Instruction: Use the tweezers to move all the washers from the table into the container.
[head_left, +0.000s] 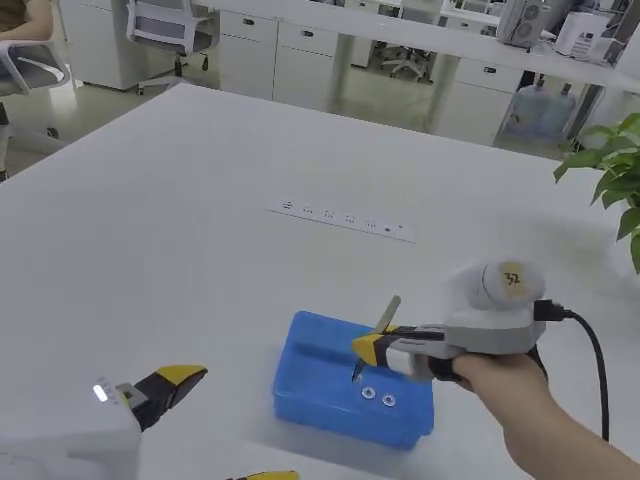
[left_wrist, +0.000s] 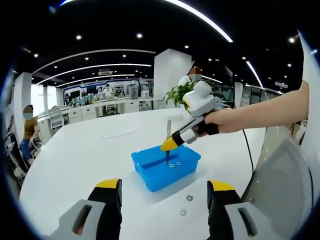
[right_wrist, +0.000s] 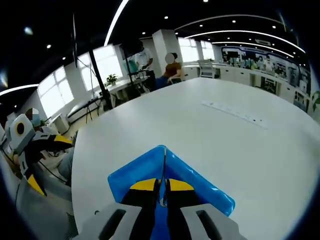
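- Blue container (head_left: 330, 412) holds two washers (head_left: 369, 394); right gripper's (right_wrist: 161, 186) fingers pinch tweezers (right_wrist: 163, 167) above it.
- Left gripper's (left_wrist: 165, 186) fingers spread; two loose washers (left_wrist: 189, 198) on the surface (left_wrist: 75, 165) at container's 5 o'clock.

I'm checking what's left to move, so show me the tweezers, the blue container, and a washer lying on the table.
tweezers (head_left: 389, 313), head view, its upper end
blue container (head_left: 330, 417), head view, near wall
washer on the table (left_wrist: 189, 198), left gripper view, its ring
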